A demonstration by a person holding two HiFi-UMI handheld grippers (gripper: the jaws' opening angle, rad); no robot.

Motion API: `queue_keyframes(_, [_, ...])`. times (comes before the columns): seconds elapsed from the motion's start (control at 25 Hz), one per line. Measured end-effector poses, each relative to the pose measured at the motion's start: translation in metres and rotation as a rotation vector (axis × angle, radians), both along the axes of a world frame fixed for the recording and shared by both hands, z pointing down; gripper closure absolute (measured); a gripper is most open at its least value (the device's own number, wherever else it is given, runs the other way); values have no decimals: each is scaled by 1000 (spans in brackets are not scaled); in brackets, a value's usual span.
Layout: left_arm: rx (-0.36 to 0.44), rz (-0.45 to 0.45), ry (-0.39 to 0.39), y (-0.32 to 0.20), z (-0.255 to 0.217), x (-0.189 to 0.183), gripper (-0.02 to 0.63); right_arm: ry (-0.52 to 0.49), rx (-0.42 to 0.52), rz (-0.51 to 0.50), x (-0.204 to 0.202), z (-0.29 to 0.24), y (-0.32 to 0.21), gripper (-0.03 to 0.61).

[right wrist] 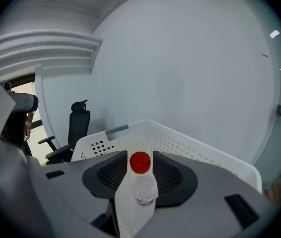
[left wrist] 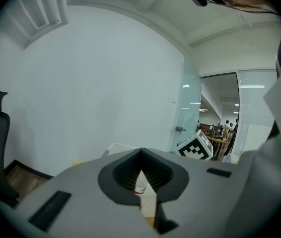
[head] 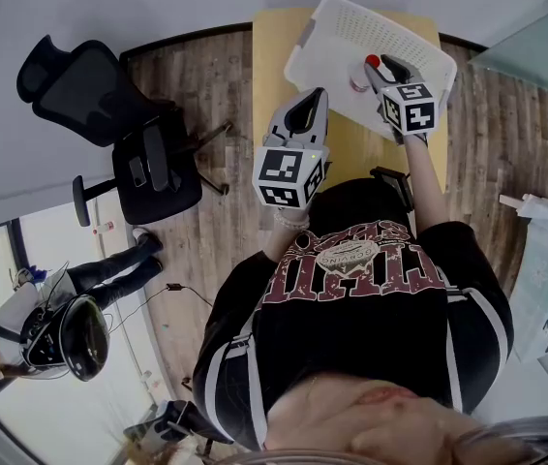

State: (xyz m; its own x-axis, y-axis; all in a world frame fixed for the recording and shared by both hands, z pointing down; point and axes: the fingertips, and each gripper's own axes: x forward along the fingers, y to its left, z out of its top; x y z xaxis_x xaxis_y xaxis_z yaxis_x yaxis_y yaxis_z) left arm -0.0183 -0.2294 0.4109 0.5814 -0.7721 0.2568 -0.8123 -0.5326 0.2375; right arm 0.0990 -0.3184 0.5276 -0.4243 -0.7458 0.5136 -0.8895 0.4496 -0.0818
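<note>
In the head view, a red-capped bottle is held by the right gripper over the white basket at upper right. The left gripper is seen at centre.

In the left gripper view, the jaws are nearly together with nothing between them.

In the right gripper view, the bottle is clamped between the jaws at lower centre.

Open over the bare near stretch of the table, between the left gripper and the white basket. Walled off at the far end by that basket's perforated sides (reachable from above only). Partly taken up over the basket's right half by the bottle clamped in the right gripper; open to its left. Passable floor left of the table, then an office chair well apart. Closed off far by the wall, far right by a glass panel.
</note>
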Motion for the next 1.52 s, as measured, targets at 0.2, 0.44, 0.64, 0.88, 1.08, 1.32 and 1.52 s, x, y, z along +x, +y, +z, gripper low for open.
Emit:
queue_keyframes(0.2, [-3, -11, -3, -2, 2, -2, 566, 13, -20, -16, 0, 9, -4, 413])
queue_keyframes(0.44, [-10, -27, -4, -4, 4, -5, 566, 21, -42, -37, -4, 16, -9, 400])
queue_keyframes(0.64, [-11, -40, -7, -4, 4, -7, 566, 24, -55, -51, -6, 21, -12, 396])
queue_keyframes(0.88, [-15, -55, -10, -4, 2, -4, 566, 32, -75, -73, -2, 25, -13, 396])
queue_keyframes(1.08, [-14, -69, -14, -3, 2, -5, 566, 34, -95, -90, -3, 30, -13, 396])
queue_keyframes(1.32, [-17, -82, -16, -3, 6, -8, 566, 31, -93, -96, -4, 35, -15, 396])
queue_keyframes(1.52, [-13, -89, -15, 3, 6, -6, 566, 50, -75, -92, -1, 33, -11, 396])
